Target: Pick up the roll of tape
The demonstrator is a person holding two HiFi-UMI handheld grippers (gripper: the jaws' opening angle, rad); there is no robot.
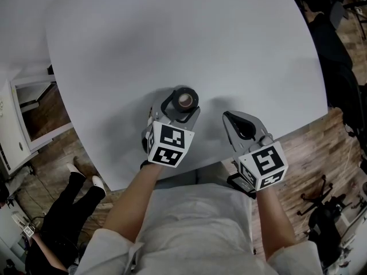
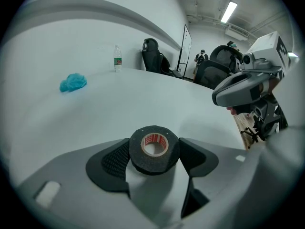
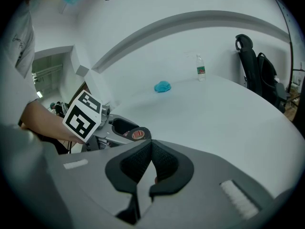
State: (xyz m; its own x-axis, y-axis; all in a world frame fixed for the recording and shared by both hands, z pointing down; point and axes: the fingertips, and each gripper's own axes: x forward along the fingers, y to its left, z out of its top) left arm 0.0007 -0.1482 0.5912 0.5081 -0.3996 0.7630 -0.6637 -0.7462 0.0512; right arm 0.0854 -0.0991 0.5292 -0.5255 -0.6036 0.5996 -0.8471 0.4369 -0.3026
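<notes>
A black roll of tape (image 1: 184, 100) with a red-printed core lies flat on the white round table (image 1: 172, 39), near its front edge. My left gripper (image 1: 183, 110) reaches down to it, and the roll (image 2: 154, 149) sits between the two black pads (image 2: 112, 162), touching both. My right gripper (image 1: 230, 117) hovers over the table a hand's width to the right of the roll. Its pads (image 3: 164, 159) meet at the tips with nothing between them. In the right gripper view the roll (image 3: 138, 134) shows at the left, inside the other gripper's jaws.
A teal cloth (image 2: 73, 82) and a water bottle (image 2: 117, 58) lie at the table's far side. Black office chairs (image 3: 252, 61) stand beyond the table. A white cabinet (image 1: 17, 119) and a person's legs (image 1: 69, 202) are on the floor to the left.
</notes>
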